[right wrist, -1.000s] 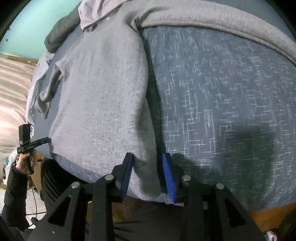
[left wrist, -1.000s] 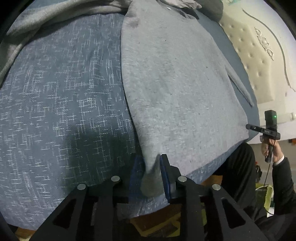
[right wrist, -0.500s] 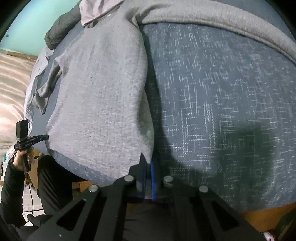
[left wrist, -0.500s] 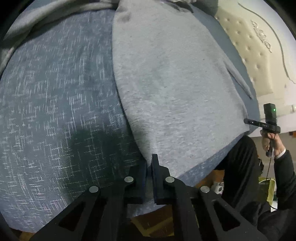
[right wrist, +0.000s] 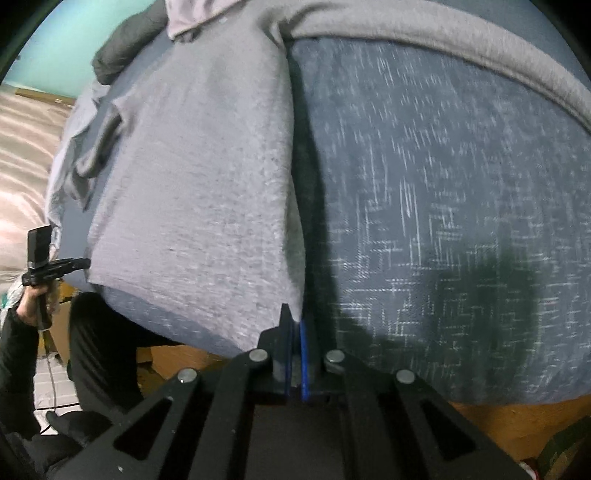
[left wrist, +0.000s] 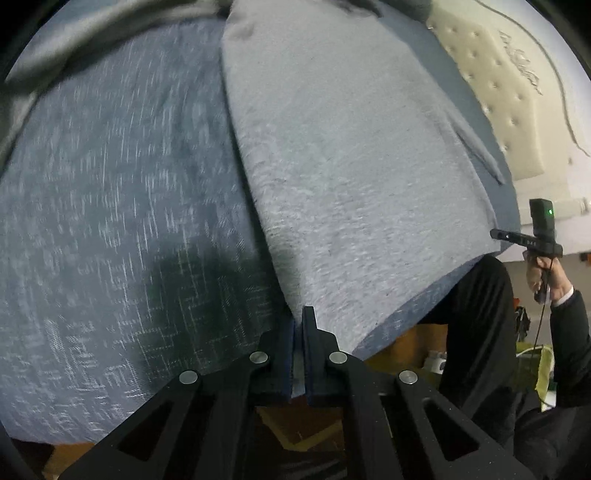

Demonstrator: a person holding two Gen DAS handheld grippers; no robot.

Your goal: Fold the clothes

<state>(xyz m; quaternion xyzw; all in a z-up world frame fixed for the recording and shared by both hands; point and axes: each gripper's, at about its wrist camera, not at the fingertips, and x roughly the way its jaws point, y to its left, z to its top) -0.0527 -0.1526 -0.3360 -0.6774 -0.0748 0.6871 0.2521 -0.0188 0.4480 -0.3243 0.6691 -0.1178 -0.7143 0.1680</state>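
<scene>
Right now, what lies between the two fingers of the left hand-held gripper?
The near corner of the grey garment is pinched in the left hand-held gripper, seen in the left wrist view.

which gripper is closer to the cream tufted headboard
Right. The right gripper clamps the grey sweater at the hem corner on the side of the cream tufted headboard. The left gripper clamps the opposite corner, the sweater's whole width farther away.

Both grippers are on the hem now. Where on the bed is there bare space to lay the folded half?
Bare bedspread lies between the grey garment's long side edge and the grey sleeve curving along the far side. The head end is crowded with a dark bundle and a pale cloth.
</scene>
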